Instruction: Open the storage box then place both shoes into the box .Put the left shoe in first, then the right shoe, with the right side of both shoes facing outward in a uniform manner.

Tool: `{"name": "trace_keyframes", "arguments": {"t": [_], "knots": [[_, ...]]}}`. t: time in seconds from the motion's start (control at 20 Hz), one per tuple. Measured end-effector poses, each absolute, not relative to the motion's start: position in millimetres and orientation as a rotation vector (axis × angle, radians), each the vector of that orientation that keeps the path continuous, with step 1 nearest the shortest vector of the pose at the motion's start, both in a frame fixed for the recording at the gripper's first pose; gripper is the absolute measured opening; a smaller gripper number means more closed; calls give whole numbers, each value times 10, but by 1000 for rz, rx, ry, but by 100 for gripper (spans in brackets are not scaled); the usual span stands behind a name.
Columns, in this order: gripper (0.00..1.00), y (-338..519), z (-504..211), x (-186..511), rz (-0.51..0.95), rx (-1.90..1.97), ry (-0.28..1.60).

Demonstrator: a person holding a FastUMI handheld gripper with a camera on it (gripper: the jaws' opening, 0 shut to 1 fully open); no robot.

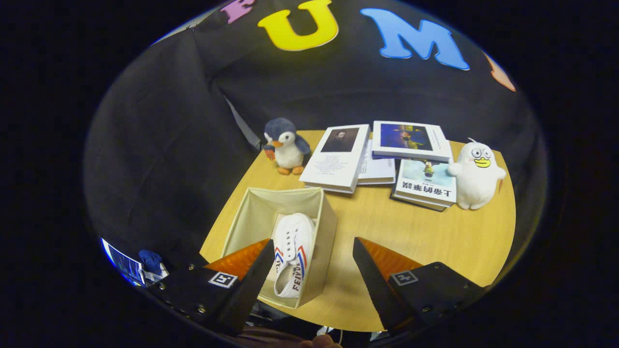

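My claw point(313, 249) is spread wide with nothing between its fingers, hanging above the near edge of the worktop point(435, 232). From that I judge I am between carries, with the next reach yet to make.

Just ahead of the fingers, slightly toward the left one, the storage box point(326, 220) stands open, its mouth facing up so a shoe can go in from above. One white shoe point(291, 246) lies inside, on its side against the right-hand wall, laces and red-and-blue stripes showing, toe pointing away from me. I take this for the left shoe, placed first as the task asks, though I cannot confirm left or right from here. My left finger covers the near corner of the box, so I cannot read the heel end or the box floor there. I see no second shoe among the things on the worktop ahead.

Beyond the box, well apart from it, sit a toy penguin point(286, 145), a spread of overlapping books point(338, 157), and a white plush duck point(476, 176) touching the rightmost book. They look like clutter to steer around.
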State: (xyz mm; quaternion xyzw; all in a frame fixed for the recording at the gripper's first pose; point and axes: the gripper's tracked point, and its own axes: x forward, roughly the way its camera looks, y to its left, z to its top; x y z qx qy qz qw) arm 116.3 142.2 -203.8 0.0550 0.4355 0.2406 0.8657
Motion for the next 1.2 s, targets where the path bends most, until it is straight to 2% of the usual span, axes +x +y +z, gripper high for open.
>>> {"name": "trace_keyframes", "arguments": {"t": [0.25,0.6,1.2], "knots": [[99,427,-1559,1446,349,209,603],[97,-516,-358,1554,182,220,43],[97,-1199,-455,1490,69,163,8]]}}
